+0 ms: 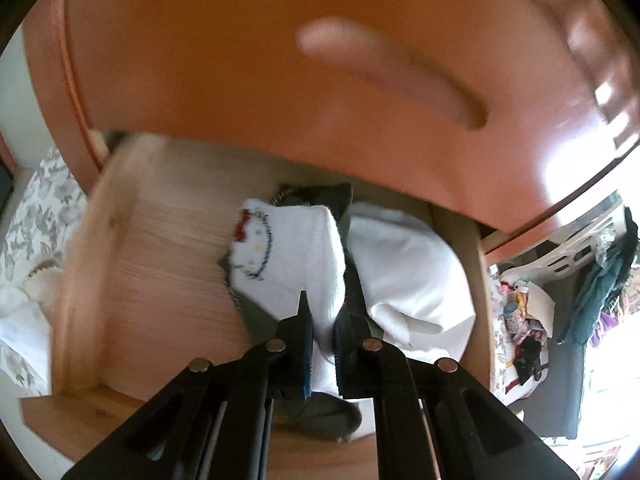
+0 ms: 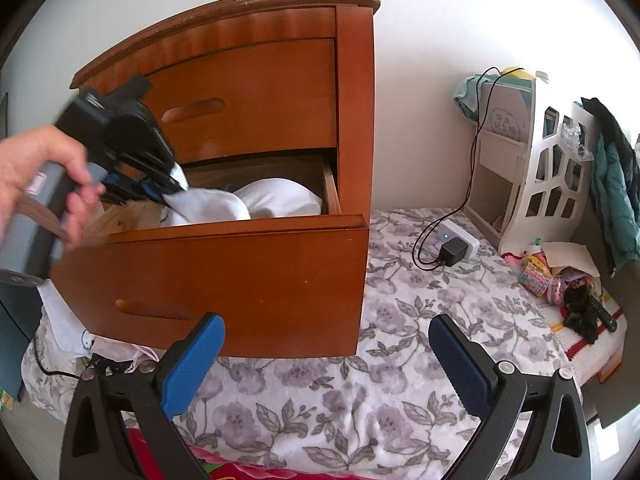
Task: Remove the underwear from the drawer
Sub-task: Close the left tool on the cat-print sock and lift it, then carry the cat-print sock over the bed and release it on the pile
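The left gripper (image 1: 320, 344) was clamped on the white underwear (image 1: 288, 248) above the open drawer (image 2: 224, 276). The right gripper (image 2: 326, 364) hung wide open and empty, well clear in front.

Bedroom — floral bedspread (image 2: 400, 312), wooden nightstand (image 2: 248, 92)

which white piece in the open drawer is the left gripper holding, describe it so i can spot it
Find the wooden nightstand and its pulled-out lower drawer. Two white pieces lie inside; the left gripper is shut on the white garment on the drawer's left. Unlike the plain white cloth beside it, it bears a cartoon print with a red bow.
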`<move>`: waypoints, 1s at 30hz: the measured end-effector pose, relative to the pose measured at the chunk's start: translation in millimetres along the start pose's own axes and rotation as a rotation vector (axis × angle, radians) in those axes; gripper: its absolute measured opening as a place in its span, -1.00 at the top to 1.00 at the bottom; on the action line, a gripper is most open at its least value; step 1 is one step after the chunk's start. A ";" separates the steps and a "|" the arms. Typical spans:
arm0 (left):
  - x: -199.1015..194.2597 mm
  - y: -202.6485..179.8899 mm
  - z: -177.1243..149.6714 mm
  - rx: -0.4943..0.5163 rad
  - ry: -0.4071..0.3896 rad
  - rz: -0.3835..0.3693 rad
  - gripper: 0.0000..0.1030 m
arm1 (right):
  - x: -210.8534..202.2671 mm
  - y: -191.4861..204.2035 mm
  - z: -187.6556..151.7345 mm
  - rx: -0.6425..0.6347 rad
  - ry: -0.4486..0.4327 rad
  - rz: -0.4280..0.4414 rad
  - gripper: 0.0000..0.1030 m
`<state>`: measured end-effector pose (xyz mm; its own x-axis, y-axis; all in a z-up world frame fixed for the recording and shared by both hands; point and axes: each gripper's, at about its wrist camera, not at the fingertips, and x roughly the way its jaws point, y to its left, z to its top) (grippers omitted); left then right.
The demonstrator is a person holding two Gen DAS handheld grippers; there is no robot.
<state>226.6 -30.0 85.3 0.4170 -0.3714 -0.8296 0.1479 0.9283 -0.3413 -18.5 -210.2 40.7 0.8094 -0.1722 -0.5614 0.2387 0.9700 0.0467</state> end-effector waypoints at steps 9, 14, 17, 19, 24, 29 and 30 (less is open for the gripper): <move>-68.1 23.8 -4.0 0.053 -0.112 0.004 0.84 | -2.2 4.4 0.9 -0.023 -0.004 -0.016 -1.00; -98.4 45.7 0.7 0.038 -0.194 -0.004 0.85 | -2.4 8.2 1.0 -0.044 -0.003 -0.024 -1.00; -132.1 62.3 3.8 0.034 -0.256 0.001 0.85 | -1.3 9.0 0.8 -0.051 0.000 -0.028 -1.00; -150.5 73.1 6.3 0.037 -0.298 0.021 0.85 | -1.2 9.8 0.7 -0.055 0.001 -0.031 -1.00; -180.7 109.3 7.1 -0.007 -0.365 0.073 0.85 | -0.8 12.5 0.3 -0.069 0.003 -0.038 -1.00; -181.0 147.7 1.0 -0.060 -0.378 0.148 0.85 | -0.4 15.1 -0.1 -0.083 0.005 -0.044 -1.00; -177.1 155.2 -0.4 -0.075 -0.369 0.154 0.85 | -0.4 15.3 -0.1 -0.084 0.005 -0.044 -1.00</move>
<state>175.4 179.9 179.1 0.7252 -0.1831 -0.6637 -0.0015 0.9636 -0.2675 -15.2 -195.4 41.5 0.7963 -0.2148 -0.5655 0.2284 0.9724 -0.0477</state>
